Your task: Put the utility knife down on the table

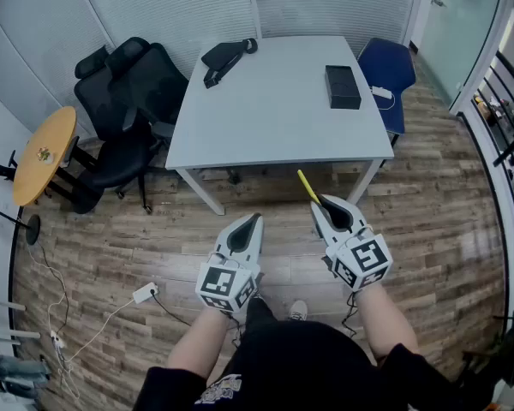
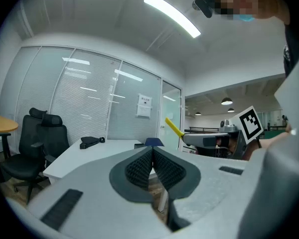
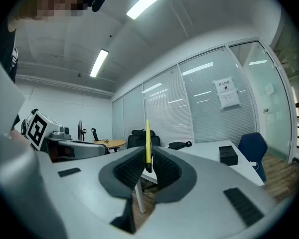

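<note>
A yellow utility knife (image 1: pixel 308 187) sticks out forward from my right gripper (image 1: pixel 326 206), whose jaws are shut on its rear end; in the right gripper view the knife (image 3: pixel 148 144) stands upright between the dark pads. My left gripper (image 1: pixel 250 223) is shut with nothing between its pads (image 2: pixel 151 169). Both grippers are held level over the wooden floor, a short way in front of the near edge of the white table (image 1: pixel 274 122). From the left gripper view the knife (image 2: pixel 174 127) shows at the right, projecting from the right gripper.
On the table lie a black box (image 1: pixel 342 86) at the far right and a black stapler-like object (image 1: pixel 224 59) at the far left. Black office chairs (image 1: pixel 128 101) stand left of the table, a blue chair (image 1: pixel 387 71) at its right. A round wooden table (image 1: pixel 43 153) is at the left.
</note>
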